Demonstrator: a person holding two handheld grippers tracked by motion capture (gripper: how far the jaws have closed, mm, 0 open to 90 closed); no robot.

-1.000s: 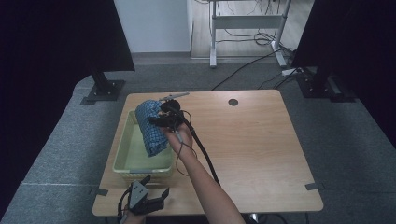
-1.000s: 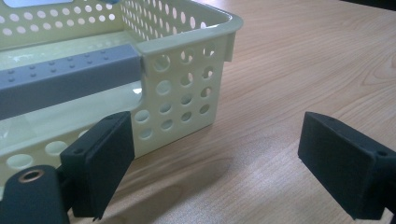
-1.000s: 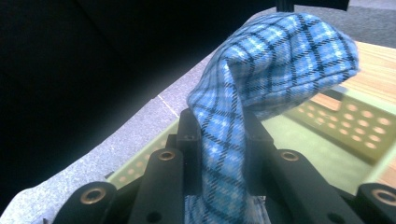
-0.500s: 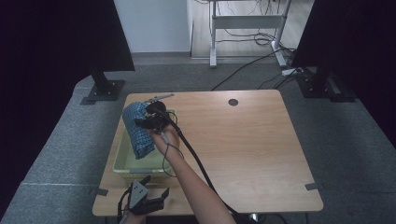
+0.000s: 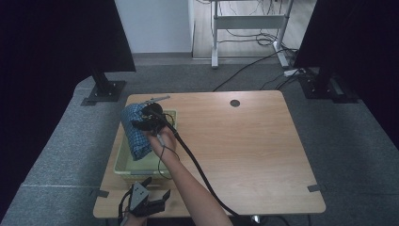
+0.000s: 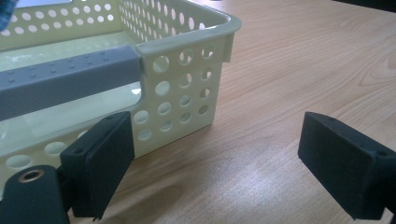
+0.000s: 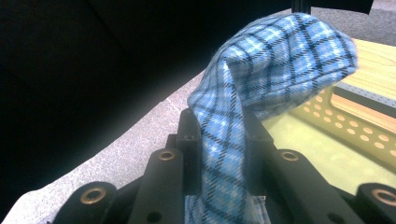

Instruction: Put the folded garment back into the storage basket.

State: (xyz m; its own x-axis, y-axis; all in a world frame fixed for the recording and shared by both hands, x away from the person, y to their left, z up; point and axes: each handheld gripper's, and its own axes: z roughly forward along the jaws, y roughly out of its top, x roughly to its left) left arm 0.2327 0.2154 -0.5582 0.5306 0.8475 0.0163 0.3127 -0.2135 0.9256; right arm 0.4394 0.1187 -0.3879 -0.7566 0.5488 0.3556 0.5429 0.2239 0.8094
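The wooden table (image 5: 244,141) carries a pale yellow perforated basket (image 5: 123,162) along its left side, with a grey handle bar (image 6: 65,81) across the near end. Above the basket's far half hangs a blue checked cloth (image 5: 135,132), bunched and draped, its lower end dipping toward the basket's inside while its upper part is lifted clear of the rim. The right gripper (image 5: 147,118) is clamped on this cloth: in the right gripper view the fabric (image 7: 261,93) runs up between the two black jaws, which press close against it from both sides, and folds over beyond them. The left gripper (image 5: 147,203) sits at the table's near edge, just in front of the basket's near end, its jaws spread wide with nothing between them but bare tabletop.
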